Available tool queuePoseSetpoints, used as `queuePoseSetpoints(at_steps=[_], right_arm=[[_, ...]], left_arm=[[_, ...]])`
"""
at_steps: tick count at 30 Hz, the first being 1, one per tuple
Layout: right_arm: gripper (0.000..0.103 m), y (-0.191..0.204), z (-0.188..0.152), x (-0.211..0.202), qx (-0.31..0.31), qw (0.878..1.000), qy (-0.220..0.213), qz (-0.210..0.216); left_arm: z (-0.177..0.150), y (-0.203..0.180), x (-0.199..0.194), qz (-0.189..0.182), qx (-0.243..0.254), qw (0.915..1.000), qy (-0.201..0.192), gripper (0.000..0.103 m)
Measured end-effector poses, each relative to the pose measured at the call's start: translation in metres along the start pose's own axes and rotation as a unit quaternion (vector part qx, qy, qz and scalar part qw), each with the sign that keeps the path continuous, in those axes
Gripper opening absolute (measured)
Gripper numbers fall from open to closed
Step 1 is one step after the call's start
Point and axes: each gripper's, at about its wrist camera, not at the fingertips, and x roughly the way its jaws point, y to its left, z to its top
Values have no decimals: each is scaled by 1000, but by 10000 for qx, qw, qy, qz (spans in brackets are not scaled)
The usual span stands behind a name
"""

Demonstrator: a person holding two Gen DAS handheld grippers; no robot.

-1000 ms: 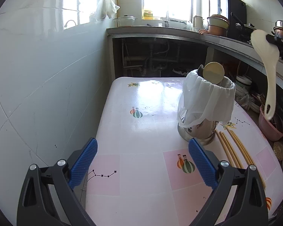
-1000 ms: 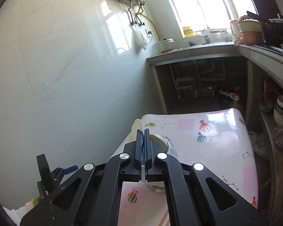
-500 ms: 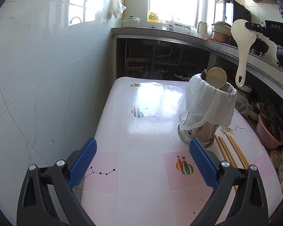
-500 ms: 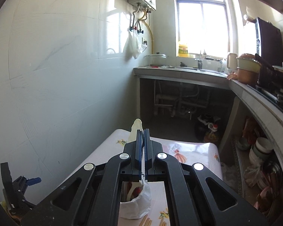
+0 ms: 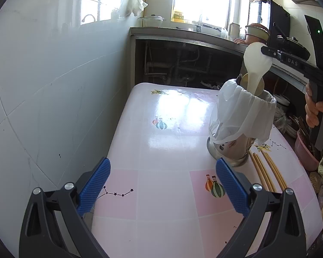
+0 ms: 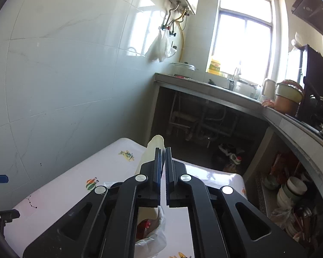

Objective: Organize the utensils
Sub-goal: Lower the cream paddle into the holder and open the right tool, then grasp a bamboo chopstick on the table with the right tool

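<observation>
Meanwhile, the right gripper (image 6: 163,150) clamps the white rice paddle (image 5: 256,64) handle-down into the bag-lined holder (image 5: 243,124), chopsticks (image 5: 267,172) at its five o'clock remain, and the left gripper (image 5: 161,185) gapes empty.

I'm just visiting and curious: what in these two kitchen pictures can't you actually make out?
- Contents of the holder: in the left wrist view the white bag hides them; in the right wrist view the right gripper covers most.
- Rice paddle, handle end: behind the bag's rim.
- Chopsticks, near ends: left wrist view, behind a finger of the left gripper.
- Things under the counter: too dark.
</observation>
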Motion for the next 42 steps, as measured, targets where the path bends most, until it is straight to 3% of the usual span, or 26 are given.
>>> queuePoseSetpoints(at_steps=[5,14,18,21,23,24,29,33,37,42], right_arm=[[1,16,-9,-3,-371,9992,78,115],[1,42,-37,-3,-1007,9921,607,446],[1,44,-36,-5,-890,9913,748,609],[7,39,-32,-10,-631,9913,800,833],[25,33,-27,-18,-382,9919,730,964],[27,29,-25,-23,-241,9920,687,1030],[30,-8,-20,-56,584,9887,565,1263],[30,-41,-36,-84,1300,9807,727,1264],[30,-61,-68,-101,1687,9741,1128,998],[30,-61,-126,-107,2080,9574,1872,709]], left_arm=[[-1,-2,2,9,79,10000,9,96],[-4,-4,5,-57,143,9999,32,96],[-4,-3,3,-37,141,9999,39,96],[-5,-3,2,-42,114,9999,27,96],[-7,-4,1,-43,98,9999,39,96],[-7,-5,1,-44,94,9999,45,96],[-9,-12,0,-82,132,9999,53,96],[-10,-19,-1,-134,169,9998,48,96],[-12,-27,0,-197,190,9996,74,96],[-15,-37,-4,-104,287,9995,11,96]])
